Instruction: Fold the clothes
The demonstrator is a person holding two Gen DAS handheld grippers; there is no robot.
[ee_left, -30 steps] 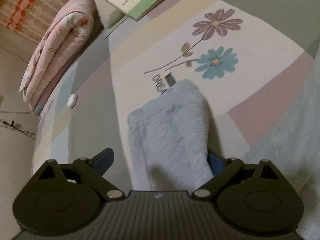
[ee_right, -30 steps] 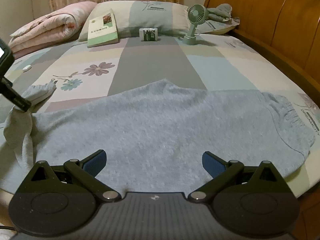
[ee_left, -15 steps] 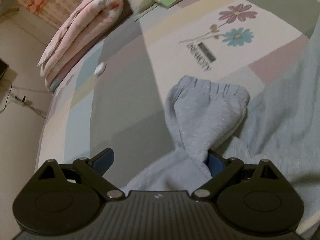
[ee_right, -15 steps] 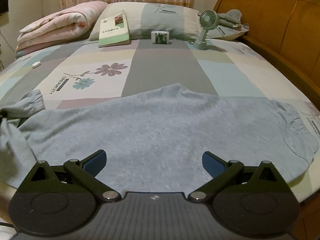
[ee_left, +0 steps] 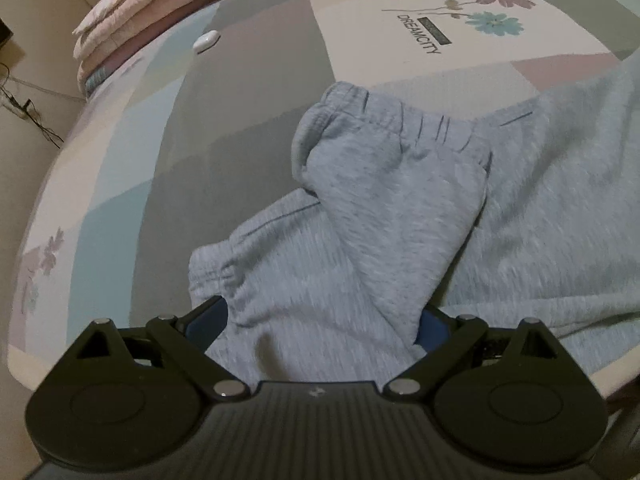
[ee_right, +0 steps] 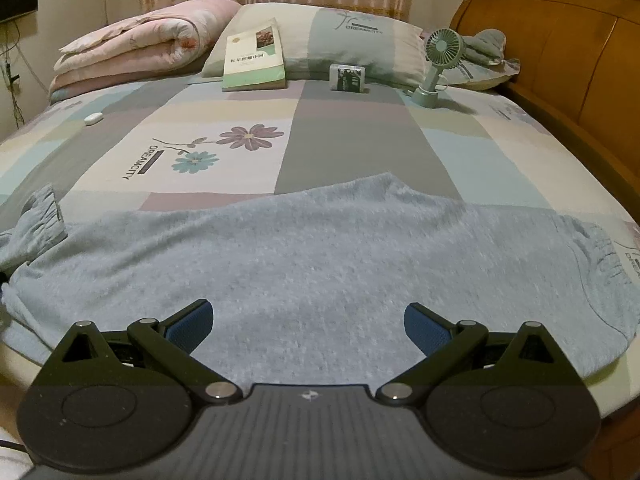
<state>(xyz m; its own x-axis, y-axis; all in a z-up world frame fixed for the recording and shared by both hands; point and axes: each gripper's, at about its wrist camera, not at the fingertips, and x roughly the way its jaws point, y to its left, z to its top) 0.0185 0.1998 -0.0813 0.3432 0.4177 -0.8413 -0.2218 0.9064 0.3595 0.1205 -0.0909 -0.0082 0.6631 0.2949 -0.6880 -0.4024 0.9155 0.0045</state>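
Observation:
Light grey-blue sweatpants (ee_right: 320,264) lie spread across the near part of the bed, one elastic cuff (ee_right: 40,216) at the left and a gathered end (ee_right: 600,256) at the right. In the left wrist view a pant leg (ee_left: 380,208) is doubled over, its cuff (ee_left: 380,124) pointing away. My left gripper (ee_left: 320,320) has its jaws wide apart, with bunched cloth filling the gap between them. My right gripper (ee_right: 308,322) hovers open just above the middle of the pants, nothing between its fingers.
A rolled pink quilt (ee_right: 140,48), a pillow (ee_right: 352,40) with a green book (ee_right: 254,60), a small box (ee_right: 347,78) and a mint fan (ee_right: 436,64) sit at the far end. A white object (ee_right: 93,118) lies left. A wooden headboard (ee_right: 560,60) runs along the right.
The pant leg that hung from my left gripper now lies doubled on the bed, and the left gripper has come down low over it. The right gripper has barely shifted.

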